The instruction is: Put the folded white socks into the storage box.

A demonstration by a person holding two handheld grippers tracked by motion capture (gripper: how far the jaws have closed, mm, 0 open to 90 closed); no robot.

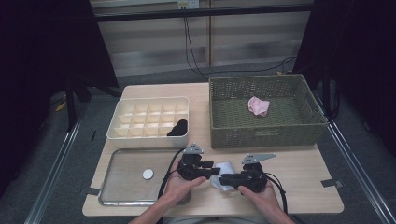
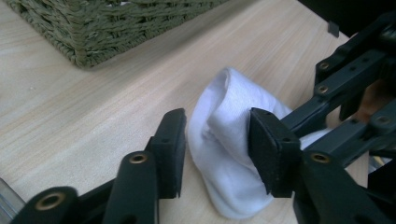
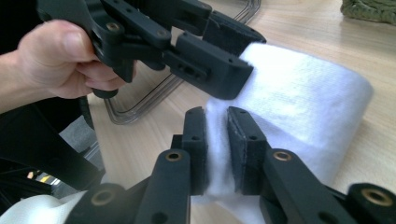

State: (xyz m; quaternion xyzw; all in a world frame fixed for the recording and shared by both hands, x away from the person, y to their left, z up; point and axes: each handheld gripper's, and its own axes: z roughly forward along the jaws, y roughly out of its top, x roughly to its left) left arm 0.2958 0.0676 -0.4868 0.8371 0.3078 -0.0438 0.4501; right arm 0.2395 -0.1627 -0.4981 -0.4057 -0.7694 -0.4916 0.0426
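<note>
A white sock [image 1: 224,169] lies rolled on the wooden table near its front edge, between the two grippers. My left gripper [image 1: 215,168] reaches in from the left. In the left gripper view its jaws [image 2: 215,149] straddle the sock [image 2: 229,140]; one pad rests against the cloth and the other stands just off it, so the gripper is open. My right gripper [image 1: 223,179] comes from the right. In the right gripper view its jaws [image 3: 216,140] are shut on a thin fold of the sock [image 3: 303,102]. The left gripper [image 3: 229,51] shows above that fold, held by a hand.
A green wicker basket [image 1: 261,135] at the back right holds a pink cloth item [image 1: 258,106]. A white divided box [image 1: 149,138] at the back left has a black sock [image 1: 178,128] in one compartment. A metal tray [image 1: 121,184] at the front left carries a white disc [image 1: 147,174].
</note>
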